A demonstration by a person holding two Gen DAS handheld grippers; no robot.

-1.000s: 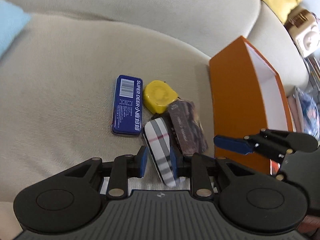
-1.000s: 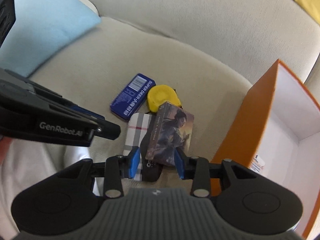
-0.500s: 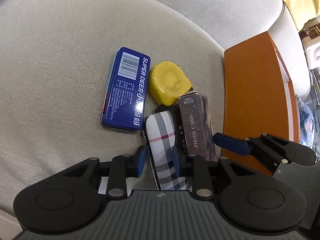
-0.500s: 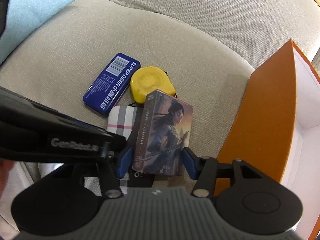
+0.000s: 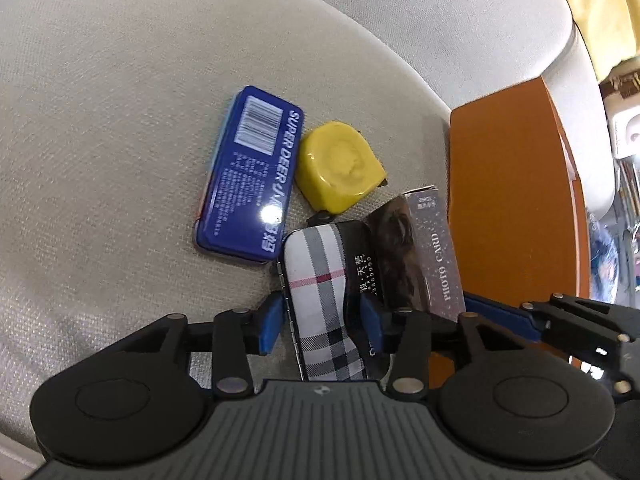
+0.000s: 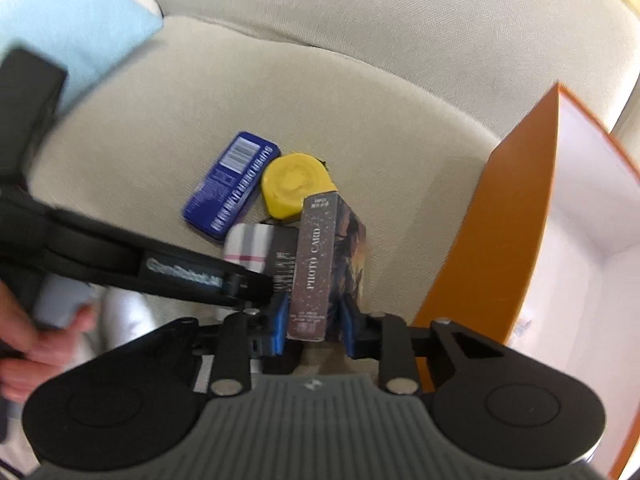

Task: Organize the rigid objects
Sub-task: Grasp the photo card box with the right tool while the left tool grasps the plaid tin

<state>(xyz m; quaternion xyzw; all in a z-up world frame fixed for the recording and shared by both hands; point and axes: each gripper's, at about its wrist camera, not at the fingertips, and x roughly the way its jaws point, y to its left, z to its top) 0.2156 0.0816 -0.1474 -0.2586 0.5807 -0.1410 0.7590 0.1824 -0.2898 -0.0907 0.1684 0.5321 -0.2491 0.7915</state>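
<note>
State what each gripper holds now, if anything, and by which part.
The right gripper grips the photo card box by its near end, across its narrow faces. The left gripper holds nothing: its jaws, just opened, straddle the plaid case.

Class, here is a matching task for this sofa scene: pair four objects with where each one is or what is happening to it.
Things:
1. photo card box
2. plaid case
3. yellow tape measure
4. orange box

States:
A. lies flat between open blue pads
B. stands open at the right
C. gripped on edge by the right gripper
D. lies beside the blue tin

Pairs: 1-C, 2-A, 3-D, 4-B
</note>
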